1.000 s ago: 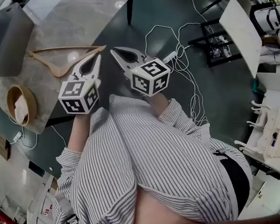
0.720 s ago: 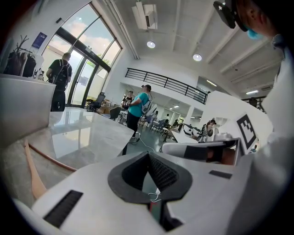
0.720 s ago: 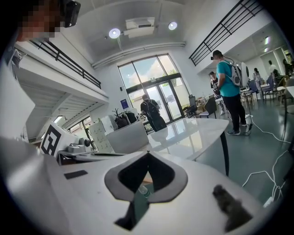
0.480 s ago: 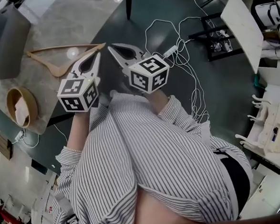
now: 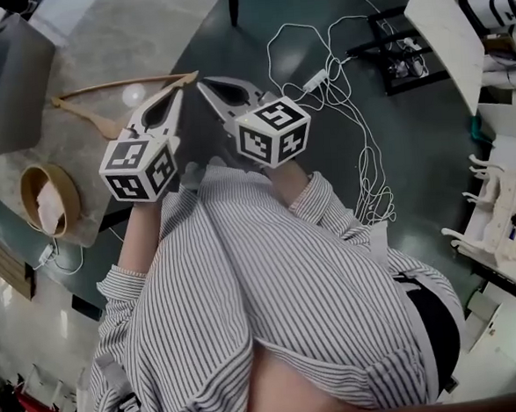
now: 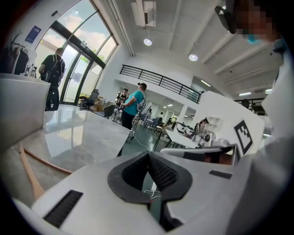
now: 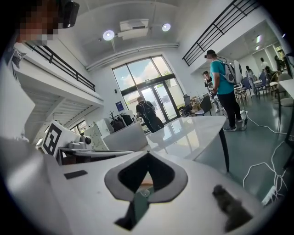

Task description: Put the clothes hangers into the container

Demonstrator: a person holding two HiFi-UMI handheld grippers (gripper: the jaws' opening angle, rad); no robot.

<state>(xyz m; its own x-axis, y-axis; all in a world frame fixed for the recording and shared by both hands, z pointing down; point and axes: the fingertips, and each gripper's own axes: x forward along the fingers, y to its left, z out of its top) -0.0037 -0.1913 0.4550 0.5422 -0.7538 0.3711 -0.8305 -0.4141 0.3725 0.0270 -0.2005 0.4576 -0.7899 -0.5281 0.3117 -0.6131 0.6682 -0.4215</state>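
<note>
Table [image 5: 131, 33]: pale, stone-look top that carries everything the job needs.
Container [image 5: 3, 86]: grey bin at the far left of the table, well apart from both tools. Its opening can't be made out from here.
Hanger [image 5: 84, 114]: one wooden hanger lying flat on the table, between the container and the tool tips, not yet in the bin. I'd judge it light, rigid and a little slick with varnish, and unlikely to break. The best hold looks like a shoulder arm close to the neck, so it doesn't swing. The thin bottom bar would be the second choice.
Bamboo basket [image 5: 29, 186]: round, with a white cloth inside, near the table edge beside the hanger. It has no part in the job.
Left gripper [image 5: 176, 92]: jaws pressed together on nothing, tip near the hanger's right end. I can't tell whether it touches.
Right gripper [image 5: 204, 85]: likewise closed and empty, just beside the left one.
</note>
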